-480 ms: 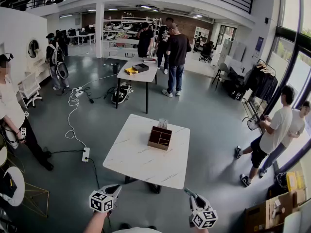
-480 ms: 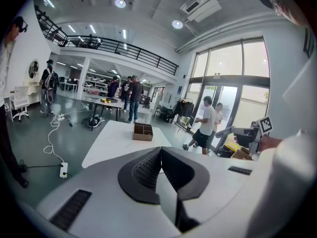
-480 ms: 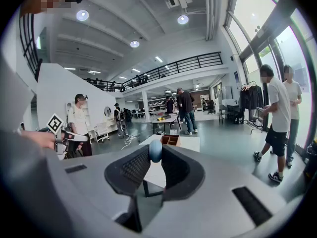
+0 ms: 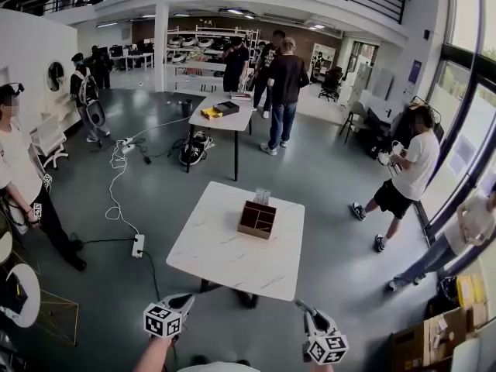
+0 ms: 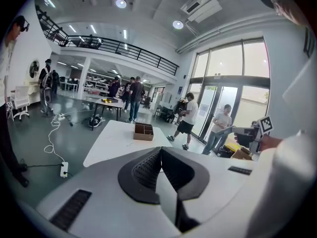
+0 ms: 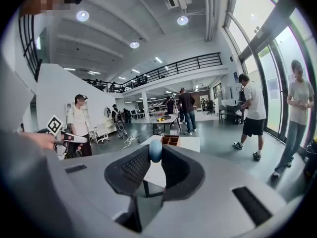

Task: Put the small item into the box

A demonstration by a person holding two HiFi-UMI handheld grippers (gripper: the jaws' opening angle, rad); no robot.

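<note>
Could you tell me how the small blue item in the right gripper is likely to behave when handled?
The item looks round and smooth, so it would probably roll if set on the table. The right gripper pinches it only at the jaw tips, so it might slip out. The box has dividers that should stop it rolling.

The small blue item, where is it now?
In the right gripper view, the small blue item is pinched in the right gripper's jaw tips, short of the table holding the box.
</note>
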